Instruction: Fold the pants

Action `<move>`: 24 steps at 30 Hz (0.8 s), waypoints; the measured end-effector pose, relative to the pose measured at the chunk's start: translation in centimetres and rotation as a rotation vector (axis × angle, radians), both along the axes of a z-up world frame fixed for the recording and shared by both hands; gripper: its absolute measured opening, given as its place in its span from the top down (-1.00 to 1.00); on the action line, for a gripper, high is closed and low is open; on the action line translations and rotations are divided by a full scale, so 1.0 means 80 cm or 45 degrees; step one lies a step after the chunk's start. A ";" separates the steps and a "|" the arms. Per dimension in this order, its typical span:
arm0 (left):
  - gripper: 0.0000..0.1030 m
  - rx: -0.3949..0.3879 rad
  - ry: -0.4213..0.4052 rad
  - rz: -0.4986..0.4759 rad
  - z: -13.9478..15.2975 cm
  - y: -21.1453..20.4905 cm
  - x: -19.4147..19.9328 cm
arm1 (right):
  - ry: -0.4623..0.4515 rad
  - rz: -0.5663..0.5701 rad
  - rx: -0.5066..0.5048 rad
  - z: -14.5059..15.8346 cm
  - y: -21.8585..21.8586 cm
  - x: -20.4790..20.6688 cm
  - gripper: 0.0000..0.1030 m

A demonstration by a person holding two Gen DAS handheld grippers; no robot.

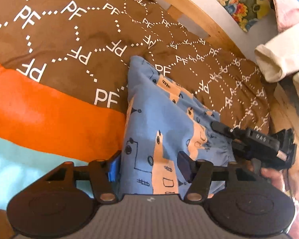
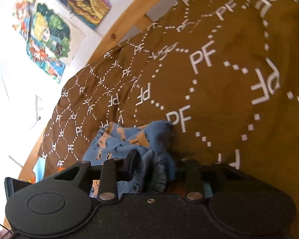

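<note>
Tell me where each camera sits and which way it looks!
Left wrist: sits on the left tongs, looking along them at the blue pants on the brown blanket; the right tongs and a hand show.
Right wrist: sits on the right tongs, looking over bunched pants toward the posters.
Both share the pants and blanket.

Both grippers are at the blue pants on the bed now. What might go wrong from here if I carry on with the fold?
1. The right gripper pinches a bunched wad of the pants, so layers may slip out or fold crooked.
2. The left gripper stands wide open around the cloth; closing here might grab several layers.
3. The brown blanket lies right under the pants and could get pinched too.
</note>
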State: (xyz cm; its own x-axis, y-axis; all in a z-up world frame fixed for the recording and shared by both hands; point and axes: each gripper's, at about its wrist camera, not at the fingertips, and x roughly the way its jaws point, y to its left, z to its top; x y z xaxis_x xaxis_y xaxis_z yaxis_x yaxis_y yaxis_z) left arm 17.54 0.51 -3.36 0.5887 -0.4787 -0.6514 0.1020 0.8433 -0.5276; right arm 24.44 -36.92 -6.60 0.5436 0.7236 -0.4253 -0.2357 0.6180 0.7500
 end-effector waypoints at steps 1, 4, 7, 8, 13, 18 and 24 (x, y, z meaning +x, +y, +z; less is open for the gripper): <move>-0.10 0.023 0.001 -0.003 0.000 -0.002 0.000 | 0.013 -0.009 0.024 -0.003 -0.003 0.001 0.35; -0.02 0.041 0.012 0.006 -0.002 -0.001 0.002 | 0.041 -0.026 0.076 -0.008 -0.008 0.004 0.35; 0.10 0.058 0.020 0.014 0.000 -0.001 0.002 | 0.041 -0.032 0.067 -0.007 -0.008 0.003 0.41; 0.12 0.071 0.020 0.012 0.001 -0.002 0.002 | 0.031 -0.036 0.042 -0.005 -0.006 0.001 0.45; 0.24 0.165 0.015 0.010 0.010 -0.015 0.001 | -0.016 -0.057 -0.044 0.004 0.006 -0.007 0.57; 0.43 0.243 -0.001 0.003 0.018 -0.025 -0.003 | -0.103 -0.075 -0.148 0.019 0.020 -0.019 0.61; 0.59 0.301 -0.053 0.011 0.027 -0.037 -0.015 | -0.192 -0.114 -0.255 0.037 0.031 -0.040 0.68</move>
State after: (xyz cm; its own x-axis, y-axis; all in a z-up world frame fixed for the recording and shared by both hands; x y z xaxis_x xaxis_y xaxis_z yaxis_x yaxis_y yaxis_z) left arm 16.34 -2.45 -1.20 0.6206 -0.3108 -0.7199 0.1121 0.9438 -0.3108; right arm 21.23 -34.47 -3.64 0.6699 0.5794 -0.4643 -0.2736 0.7740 0.5711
